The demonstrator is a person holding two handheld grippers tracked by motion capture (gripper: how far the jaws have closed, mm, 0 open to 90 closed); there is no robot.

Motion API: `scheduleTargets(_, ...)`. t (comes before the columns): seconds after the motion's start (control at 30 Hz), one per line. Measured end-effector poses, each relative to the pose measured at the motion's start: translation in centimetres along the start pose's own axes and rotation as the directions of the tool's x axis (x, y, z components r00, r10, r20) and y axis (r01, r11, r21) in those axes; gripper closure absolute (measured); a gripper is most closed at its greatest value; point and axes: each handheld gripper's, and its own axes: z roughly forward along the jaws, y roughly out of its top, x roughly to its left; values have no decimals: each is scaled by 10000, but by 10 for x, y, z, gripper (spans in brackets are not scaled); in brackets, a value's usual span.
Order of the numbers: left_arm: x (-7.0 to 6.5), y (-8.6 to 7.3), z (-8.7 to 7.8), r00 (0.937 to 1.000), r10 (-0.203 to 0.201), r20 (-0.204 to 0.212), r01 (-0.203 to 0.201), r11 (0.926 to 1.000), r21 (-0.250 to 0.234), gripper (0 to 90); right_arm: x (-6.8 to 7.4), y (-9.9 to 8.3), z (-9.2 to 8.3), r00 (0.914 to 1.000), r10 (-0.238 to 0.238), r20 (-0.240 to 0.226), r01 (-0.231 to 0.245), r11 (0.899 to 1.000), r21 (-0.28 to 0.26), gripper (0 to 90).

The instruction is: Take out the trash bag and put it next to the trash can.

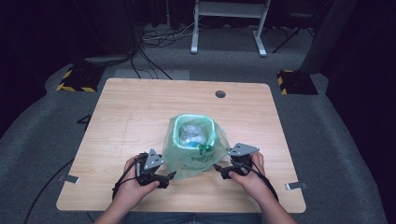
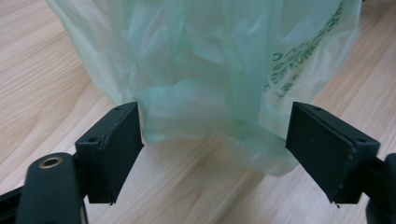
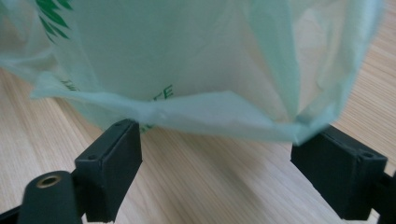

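Observation:
A translucent green plastic bag stands upright on the wooden table, mouth open, with crumpled clear and blue stuff inside. My left gripper sits at the bag's lower left, open, its jaws wide apart around the bag's bottom folds without pinching them. At the bag's lower right my right gripper is open too, and the bag's lower hem hangs just above and between its jaws. A hand holds each gripper near the table's front edge.
A dark round hole lies near the table's far edge. Beyond the table are grey carpet, cables, a white desk frame and yellow-black striped blocks.

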Motion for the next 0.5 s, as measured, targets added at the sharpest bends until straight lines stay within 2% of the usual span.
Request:
scheduleTargets(0.03,0,1,2,10000,-22,-4,22,10000,-31,206,0,1,2,9999,5,-115,-6,10000,-35,164)
scheduleTargets(0.1,2,1,5,9999,-72,127,73,10000,-50,322,3,4,9,9989,-78,-464,73,9999,-103,163)
scheduleTargets(0.13,3,2,10,9993,-176,323,179,9998,-107,368,5,6,12,9979,-98,-644,87,9998,-170,165)
scheduleTargets(0.2,4,3,11,9986,-270,462,271,9996,-1,498,9,10,18,9947,-227,-1000,196,9993,-316,220)
scheduleTargets(0.27,7,4,10,9978,-249,620,253,9997,-55,632,11,13,22,9903,-443,-1318,400,9986,-347,361)
scheduleTargets(0.33,10,7,6,9973,-257,690,266,9996,-128,709,12,16,21,9845,-750,-1587,727,9971,-204,626)
scheduleTargets(0.37,10,7,6,9973,-257,690,266,9996,-128,740,12,16,21,9845,-750,-1587,727,9971,-204,626)
scheduleTargets(0.4,10,8,1,9965,-341,757,355,9992,-167,754,13,17,15,9836,-883,-1575,852,9960,-264,784)
scheduleTargets(0.43,10,8,1,9965,-341,757,355,9992,-167,754,13,18,12,9844,-696,-1616,648,9973,-347,830)
scheduleTargets(0.47,10,8,-2,9957,-398,833,405,9992,-63,754,13,18,12,9844,-696,-1616,648,9973,-347,830)
scheduleTargets(0.5,10,7,-5,9959,-334,836,339,9994,-45,761,12,18,7,9847,-606,-1636,541,9976,-435,871)
